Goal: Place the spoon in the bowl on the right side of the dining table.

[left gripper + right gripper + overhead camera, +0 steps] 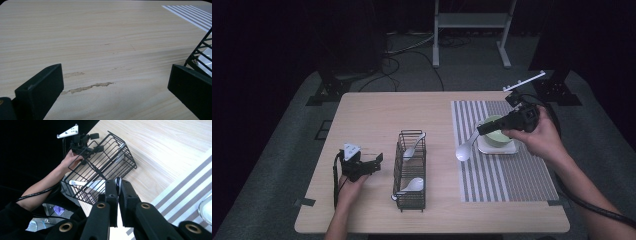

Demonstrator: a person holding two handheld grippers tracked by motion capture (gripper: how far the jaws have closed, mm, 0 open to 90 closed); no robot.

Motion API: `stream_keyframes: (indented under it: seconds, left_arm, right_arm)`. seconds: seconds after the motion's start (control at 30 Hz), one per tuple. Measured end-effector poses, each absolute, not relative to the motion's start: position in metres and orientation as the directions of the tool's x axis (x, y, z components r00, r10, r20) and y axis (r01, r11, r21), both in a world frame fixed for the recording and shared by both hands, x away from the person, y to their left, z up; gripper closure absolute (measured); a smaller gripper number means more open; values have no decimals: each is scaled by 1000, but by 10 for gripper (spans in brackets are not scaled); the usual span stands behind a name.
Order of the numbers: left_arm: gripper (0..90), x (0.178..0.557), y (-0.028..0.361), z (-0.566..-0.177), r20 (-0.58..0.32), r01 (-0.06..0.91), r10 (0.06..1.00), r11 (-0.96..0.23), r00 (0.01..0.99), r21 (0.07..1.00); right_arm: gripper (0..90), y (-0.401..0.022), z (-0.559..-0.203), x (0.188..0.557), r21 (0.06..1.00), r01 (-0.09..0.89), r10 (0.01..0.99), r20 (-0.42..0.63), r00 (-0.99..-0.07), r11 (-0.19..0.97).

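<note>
Right claw (pixel 482 129) is clamped on the handle of a white spoon (pixel 465 148), jaws pinched tight on the handle in the right gripper view. The spoon hangs bowl-down over the striped placemat (pixel 507 177), just beside the green bowl (pixel 498 132) on its white plate (pixel 498 148).

Judgement: the step is setting the spoon at the bowl. Keep the grip firm, lower the spoon bowl gently, tilt the handle toward the bowl rim, release only once it rests.

Left claw (pixel 374 161) is open and empty, low over the desk (pixel 372 115) beside the black wire basket (pixel 410 170), which holds 2 more white spoons.

Desk is pale wood, scuffed in the left gripper view. Grey carpet, dark room, cables and a metal frame behind.
</note>
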State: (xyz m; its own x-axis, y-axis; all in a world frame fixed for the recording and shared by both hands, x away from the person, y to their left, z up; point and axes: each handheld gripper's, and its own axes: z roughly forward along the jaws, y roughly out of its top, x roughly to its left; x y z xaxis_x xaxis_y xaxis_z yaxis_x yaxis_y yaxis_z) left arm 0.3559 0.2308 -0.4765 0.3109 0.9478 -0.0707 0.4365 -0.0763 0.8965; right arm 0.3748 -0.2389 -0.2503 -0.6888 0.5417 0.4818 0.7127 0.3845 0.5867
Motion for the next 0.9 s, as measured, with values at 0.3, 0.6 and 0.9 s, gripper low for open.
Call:
stream_keyframes:
  seconds: [0.3, 0.6, 0.9]
  left_arm:
    - [0, 356, 231, -476, -70, 436, 948, -77, 312, 897]
    - [0, 356, 231, -476, -69, 436, 948, -78, 312, 897]
    - [0, 356, 231, -476, -70, 438, 947, -78, 312, 896]
  right_arm:
    - [855, -247, -253, 379, 584, 724, 560, 482, -674, 368]
    - [855, -254, -255, 383, 577, 736, 575, 487, -658, 353]
    - [855, -261, -258, 386, 569, 750, 593, 491, -638, 336]
